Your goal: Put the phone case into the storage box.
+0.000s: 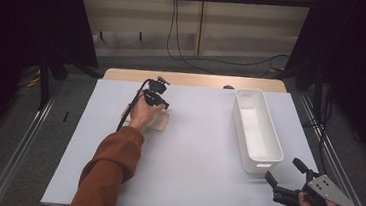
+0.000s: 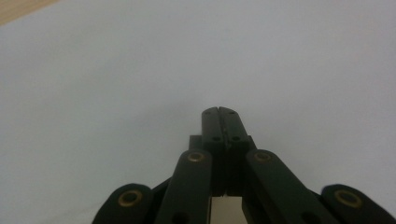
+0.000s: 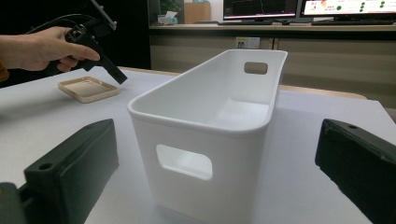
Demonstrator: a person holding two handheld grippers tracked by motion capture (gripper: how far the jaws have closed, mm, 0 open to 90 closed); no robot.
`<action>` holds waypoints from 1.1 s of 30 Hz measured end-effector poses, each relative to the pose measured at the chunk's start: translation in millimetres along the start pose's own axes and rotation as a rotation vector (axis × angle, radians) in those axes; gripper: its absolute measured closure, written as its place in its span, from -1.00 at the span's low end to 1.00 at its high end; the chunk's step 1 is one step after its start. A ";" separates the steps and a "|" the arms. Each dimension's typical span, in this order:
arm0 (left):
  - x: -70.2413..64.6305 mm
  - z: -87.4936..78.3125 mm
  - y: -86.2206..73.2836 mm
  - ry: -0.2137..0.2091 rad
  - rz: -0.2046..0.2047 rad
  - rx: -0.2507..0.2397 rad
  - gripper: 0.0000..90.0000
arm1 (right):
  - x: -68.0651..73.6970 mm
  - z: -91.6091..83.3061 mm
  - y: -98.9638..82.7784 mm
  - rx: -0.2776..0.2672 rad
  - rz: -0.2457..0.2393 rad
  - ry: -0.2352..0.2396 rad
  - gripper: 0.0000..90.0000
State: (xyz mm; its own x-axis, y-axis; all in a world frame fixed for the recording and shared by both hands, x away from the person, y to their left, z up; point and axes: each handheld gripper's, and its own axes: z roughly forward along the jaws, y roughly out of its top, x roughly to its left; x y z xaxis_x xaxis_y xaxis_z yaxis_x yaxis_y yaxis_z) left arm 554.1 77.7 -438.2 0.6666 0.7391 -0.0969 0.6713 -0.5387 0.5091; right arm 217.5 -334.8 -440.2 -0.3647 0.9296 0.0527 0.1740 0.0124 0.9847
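White table sheet: beige tray left, white bin right.

Beside my left gripper, of matt black plastic with brass rivets, lies a smooth beige plastic tray. Ahead of my right gripper: a glossy white plastic bin.

Wooden table under white sheet, wood edge bare at far side; grey floor around table; beige panelled wall behind table, black cable hanging down it; black curtains either side of table; lit monitors on counter beyond table.
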 end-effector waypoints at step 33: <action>-9.9 -5.1 -28.0 -0.068 -0.016 -0.026 1.00 | 0.3 -2.7 -0.1 -0.001 -0.003 -0.010 -1.00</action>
State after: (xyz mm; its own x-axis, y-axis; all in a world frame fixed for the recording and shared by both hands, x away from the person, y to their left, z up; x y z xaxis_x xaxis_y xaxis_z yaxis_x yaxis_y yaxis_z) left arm 527.1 87.5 -447.1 0.6769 0.7179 -0.1625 0.6740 -0.5157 0.5290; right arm 214.8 -335.5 -439.8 -0.3560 0.9332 0.0485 0.1723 0.0145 0.9849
